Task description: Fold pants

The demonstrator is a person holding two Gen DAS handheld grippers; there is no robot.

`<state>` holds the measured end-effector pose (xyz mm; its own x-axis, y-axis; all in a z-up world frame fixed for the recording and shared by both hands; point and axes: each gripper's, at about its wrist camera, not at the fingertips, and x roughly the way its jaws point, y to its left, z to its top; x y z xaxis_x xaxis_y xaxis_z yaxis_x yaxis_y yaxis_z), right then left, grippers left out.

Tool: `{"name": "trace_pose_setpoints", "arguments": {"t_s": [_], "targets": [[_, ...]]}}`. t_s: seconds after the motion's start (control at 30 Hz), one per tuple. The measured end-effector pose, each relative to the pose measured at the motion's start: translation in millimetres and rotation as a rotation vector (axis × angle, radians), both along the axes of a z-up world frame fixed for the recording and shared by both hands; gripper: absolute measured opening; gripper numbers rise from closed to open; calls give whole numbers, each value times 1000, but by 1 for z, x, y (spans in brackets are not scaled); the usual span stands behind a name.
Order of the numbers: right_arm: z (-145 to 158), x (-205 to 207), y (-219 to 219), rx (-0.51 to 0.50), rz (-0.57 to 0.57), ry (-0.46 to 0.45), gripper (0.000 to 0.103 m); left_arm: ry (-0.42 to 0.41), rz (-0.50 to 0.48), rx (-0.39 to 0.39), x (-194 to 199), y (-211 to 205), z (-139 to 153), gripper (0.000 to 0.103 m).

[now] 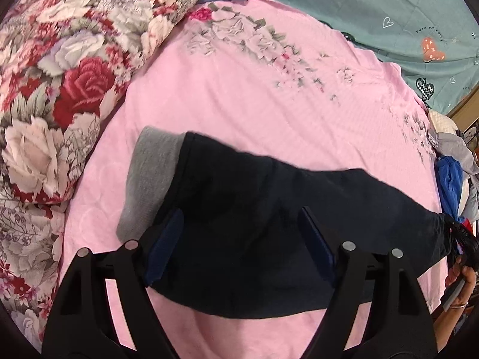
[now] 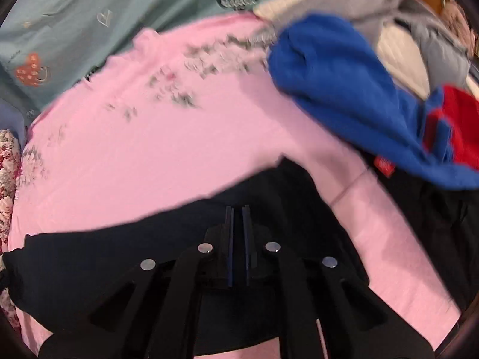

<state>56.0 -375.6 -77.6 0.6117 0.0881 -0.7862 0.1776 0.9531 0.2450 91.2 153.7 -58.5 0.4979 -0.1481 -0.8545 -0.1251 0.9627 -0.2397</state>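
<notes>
I am hovering the left tool [image 1: 239,230] released over the dark pants [image 1: 254,209]; the right tool [image 2: 238,221] is clenched, seemingly pinching their edge — I should be keeping the fabric taut and the fold edges aligned.

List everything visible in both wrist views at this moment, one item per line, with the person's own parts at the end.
pants: one, dark navy or black, spread across the pink sheet, grey lining showing at one end
pink sheet: one, pink with faint grey floral print, covers the bed
floral quilt: one, red and white roses, bunched at the sheet's left edge in the left wrist view
teal sheet: one, teal with hearts and small print, beyond the pink sheet
clothes pile: one heap, blue, red, grey and white, at the sheet's right edge
left tongs: one, black with blue pads, open over the pants
right tongs: one, black with blue pads, shut on the pants' edge
hand: one, holding the right tongs, bangle at the wrist
</notes>
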Motion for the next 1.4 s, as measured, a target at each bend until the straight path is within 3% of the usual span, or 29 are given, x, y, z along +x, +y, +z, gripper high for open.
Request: {"name": "trace_pose_setpoints", "arguments": {"t_s": [0.07,0.2,0.3,0.4,0.47,0.6,0.8,0.9,1.07,1.17,1.23,1.4], "targets": [[2,12,51,-6,168,-14,8,-25,-36,-17,4,-11,7,85],[-8,48,182,-15,535,2,8,-20,-35,25,16,-28,8,85],[-11,75,241,2,671,14,8,9,-55,11,29,-41,2,85],[-27,100,275,121,748,106,8,29,-74,17,37,-56,-4,85],[-31,88,280,101,818,136,7,33,-95,47,39,-66,-8,85],[-29,55,274,93,924,102,7,35,-148,137,43,-86,-16,85],[-38,49,264,66,927,129,7,86,-174,225,55,-112,-41,86],[-39,48,265,53,945,132,7,94,-154,224,56,-111,-42,86],[-41,46,266,42,956,138,7,36,-146,148,54,-108,-19,86],[-41,45,265,49,956,138,7,30,-131,160,66,-114,-17,87],[-40,44,264,49,955,137,7,71,-138,190,76,-120,-29,87],[-32,48,255,83,953,149,8,62,-156,216,63,-117,-36,87]]}}
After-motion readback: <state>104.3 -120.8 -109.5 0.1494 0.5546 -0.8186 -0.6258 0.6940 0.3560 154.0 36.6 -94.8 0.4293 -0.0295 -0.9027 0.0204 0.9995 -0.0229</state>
